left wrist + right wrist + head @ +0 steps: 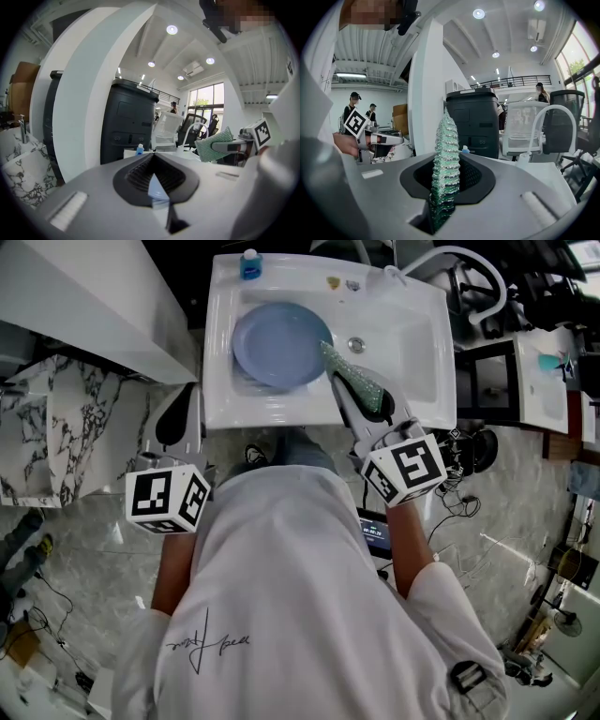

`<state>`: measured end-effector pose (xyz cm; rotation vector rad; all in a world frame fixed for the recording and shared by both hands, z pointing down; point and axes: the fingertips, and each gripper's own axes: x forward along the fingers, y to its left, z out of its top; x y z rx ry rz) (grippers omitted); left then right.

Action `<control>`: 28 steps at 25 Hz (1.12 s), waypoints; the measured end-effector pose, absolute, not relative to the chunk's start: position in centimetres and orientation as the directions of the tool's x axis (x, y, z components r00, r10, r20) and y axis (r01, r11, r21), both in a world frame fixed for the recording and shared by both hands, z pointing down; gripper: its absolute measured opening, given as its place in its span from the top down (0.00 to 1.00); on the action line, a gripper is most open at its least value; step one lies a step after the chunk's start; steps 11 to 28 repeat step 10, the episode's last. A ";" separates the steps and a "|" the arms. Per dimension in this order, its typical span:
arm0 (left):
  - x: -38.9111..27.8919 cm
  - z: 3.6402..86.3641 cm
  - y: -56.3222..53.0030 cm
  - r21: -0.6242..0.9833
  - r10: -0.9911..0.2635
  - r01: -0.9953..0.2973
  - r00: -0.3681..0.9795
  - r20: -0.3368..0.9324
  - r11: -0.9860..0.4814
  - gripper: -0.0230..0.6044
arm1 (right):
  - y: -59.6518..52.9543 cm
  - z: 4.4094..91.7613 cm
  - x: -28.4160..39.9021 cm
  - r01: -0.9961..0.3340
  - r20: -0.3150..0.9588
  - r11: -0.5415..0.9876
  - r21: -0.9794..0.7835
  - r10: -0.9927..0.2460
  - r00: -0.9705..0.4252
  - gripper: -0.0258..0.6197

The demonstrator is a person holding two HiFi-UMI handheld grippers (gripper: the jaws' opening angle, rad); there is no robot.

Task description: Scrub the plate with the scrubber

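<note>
While plate is lying in sink, right gripper is clamping scrubber; left gripper is hanging closed, empty.

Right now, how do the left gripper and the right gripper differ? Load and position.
Load: the right gripper is shut on the green scrubber; the left gripper has its jaws together with nothing evident between them.
Position: the right gripper reaches over the sink, with the scrubber's tip by the edge of the blue plate; the left gripper sits outside the sink's front, by the person's side.
Shared: grey jaws and a marker cube on each.
</note>
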<state>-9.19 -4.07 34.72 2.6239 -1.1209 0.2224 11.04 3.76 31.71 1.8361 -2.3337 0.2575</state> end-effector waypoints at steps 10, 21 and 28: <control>-9.2 34.8 -3.9 0.155 -0.687 -0.729 0.682 0.252 -0.667 0.88 | 3.9 31.7 10.9 -0.972 0.236 0.232 -0.027 -0.944 -0.232 0.87; -9.2 34.8 -3.9 0.155 -0.687 -0.729 0.682 0.252 -0.667 0.88 | 3.9 31.7 10.9 -0.972 0.236 0.232 -0.027 -0.944 -0.232 0.87; -9.2 34.8 -3.9 0.155 -0.687 -0.729 0.682 0.252 -0.667 0.88 | 3.9 31.7 10.9 -0.972 0.236 0.232 -0.027 -0.944 -0.232 0.87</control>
